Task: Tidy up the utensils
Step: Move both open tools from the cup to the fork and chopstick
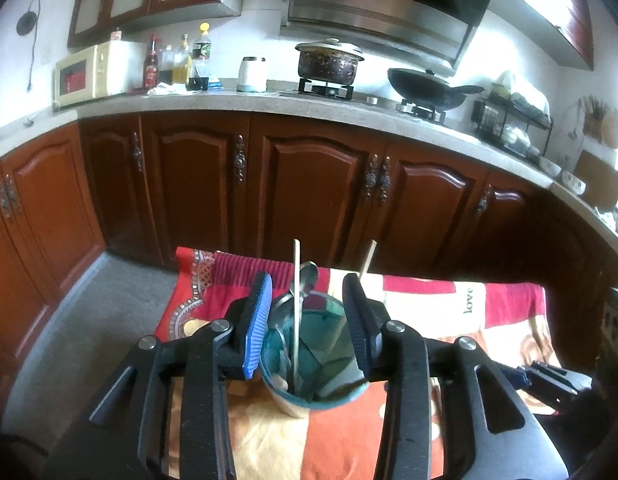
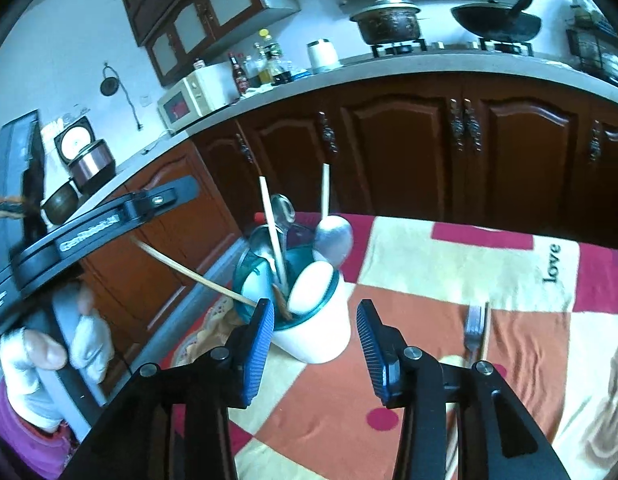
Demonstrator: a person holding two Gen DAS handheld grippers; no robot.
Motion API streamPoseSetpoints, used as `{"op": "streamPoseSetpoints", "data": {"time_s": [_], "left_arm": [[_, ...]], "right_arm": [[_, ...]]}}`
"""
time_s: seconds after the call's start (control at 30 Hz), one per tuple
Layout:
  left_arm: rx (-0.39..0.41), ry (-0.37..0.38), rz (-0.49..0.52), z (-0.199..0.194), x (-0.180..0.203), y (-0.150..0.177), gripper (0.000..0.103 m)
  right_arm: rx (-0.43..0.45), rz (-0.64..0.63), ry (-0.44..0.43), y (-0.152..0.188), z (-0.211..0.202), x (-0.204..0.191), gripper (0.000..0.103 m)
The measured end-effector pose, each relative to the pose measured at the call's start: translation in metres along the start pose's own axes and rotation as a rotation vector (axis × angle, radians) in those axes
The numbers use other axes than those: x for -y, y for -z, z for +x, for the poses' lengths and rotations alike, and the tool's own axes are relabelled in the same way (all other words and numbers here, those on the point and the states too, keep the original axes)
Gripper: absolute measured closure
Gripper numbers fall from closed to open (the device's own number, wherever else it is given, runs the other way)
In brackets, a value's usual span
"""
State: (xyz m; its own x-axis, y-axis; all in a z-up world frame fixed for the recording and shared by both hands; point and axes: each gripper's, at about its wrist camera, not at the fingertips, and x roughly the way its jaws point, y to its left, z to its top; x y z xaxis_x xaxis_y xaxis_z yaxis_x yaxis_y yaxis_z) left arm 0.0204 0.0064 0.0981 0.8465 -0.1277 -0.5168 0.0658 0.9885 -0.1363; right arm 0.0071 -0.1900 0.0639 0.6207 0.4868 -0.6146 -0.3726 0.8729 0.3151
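Note:
A white cup with a teal inside [image 2: 317, 340] stands on the cloth-covered table and holds metal spoons [image 2: 335, 236], a white spoon [image 2: 313, 284] and upright chopsticks [image 2: 271, 224]. One chopstick [image 2: 189, 272] leans out of it to the left. My right gripper [image 2: 315, 320] is open just in front of the cup, pads clear of it. A fork [image 2: 475, 332] lies on the cloth to its right. In the left wrist view my left gripper [image 1: 307, 292] is open above the cup [image 1: 333, 398], and a chopstick [image 1: 296, 280] rises untouched between its fingers.
A patchwork cloth [image 2: 449, 280] covers the table. Dark wooden cabinets [image 1: 309, 184] stand close behind the table's far edge, under a counter with a pot [image 1: 329, 64], a wok [image 1: 429, 88] and a microwave [image 1: 89, 74]. A gloved hand [image 2: 29, 360] shows at the left.

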Motion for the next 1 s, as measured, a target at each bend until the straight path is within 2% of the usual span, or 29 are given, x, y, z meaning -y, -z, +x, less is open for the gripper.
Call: {"op": "streamPoseSetpoints", "data": {"time_s": [0.4, 0.5, 0.6, 1.0], "left_arm": [[-0.037, 0.046, 0.064, -0.015, 0.036, 0.023, 0.063], [-0.037, 0.055, 0.064, -0.017, 0.045, 0.028, 0.053], [-0.045, 0.054, 0.069, -0.018, 0.052, 0.032, 0.052], [-0.022, 0.008, 0.053, -0.018, 0.041, 0.023, 0.05]], "right_arm": [[-0.001, 0.055, 0.063, 0.02, -0.03, 0.025, 0.06], [-0.01, 0.07, 0.078, 0.025, -0.034, 0.033, 0.059], [-0.021, 0.085, 0.096, 0.031, -0.037, 0.042, 0.059], [-0.032, 0.135, 0.099, 0.044, -0.042, 0.067, 0.059]]}}
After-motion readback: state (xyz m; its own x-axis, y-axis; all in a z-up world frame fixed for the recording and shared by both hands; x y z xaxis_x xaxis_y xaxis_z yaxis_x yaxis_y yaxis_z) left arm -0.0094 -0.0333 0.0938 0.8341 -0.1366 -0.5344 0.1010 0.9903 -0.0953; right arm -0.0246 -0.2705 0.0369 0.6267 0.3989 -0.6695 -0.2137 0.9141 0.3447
